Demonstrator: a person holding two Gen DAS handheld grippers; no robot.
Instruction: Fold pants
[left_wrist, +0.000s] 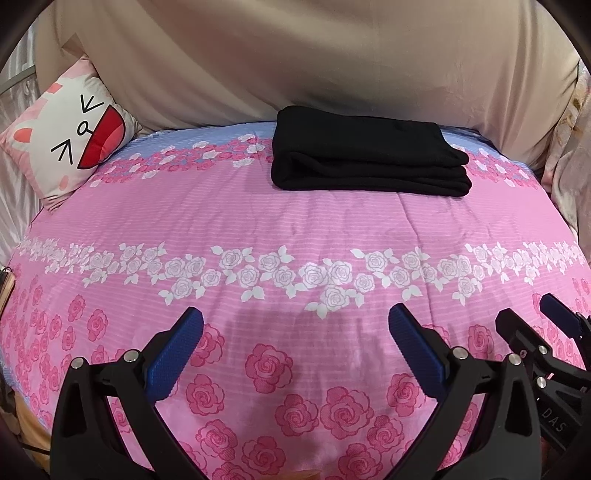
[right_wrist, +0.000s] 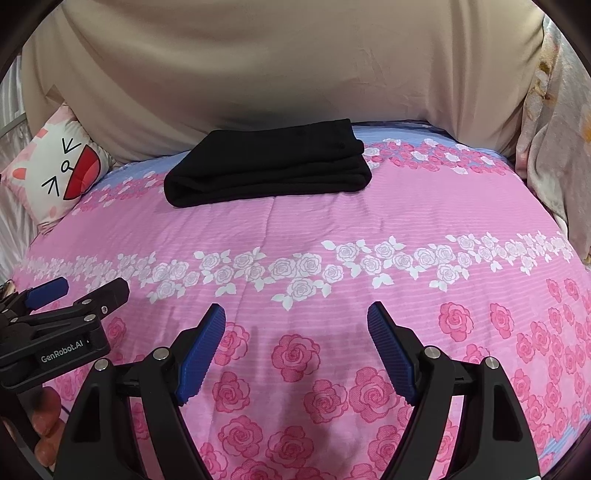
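A big pink bed cover is seen. The black pants are laid on it at 12 o'clock, folded up (soft, light and floppy, so an outer edge is best pinched). The left gripper and right gripper are held wide open, with nothing gripped.

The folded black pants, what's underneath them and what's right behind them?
The black pants lie on the pink rose-print bedspread, across its blue strip at the far edge. Behind them rises a beige cloth. The bedspread beneath the pants is covered, so hidden.
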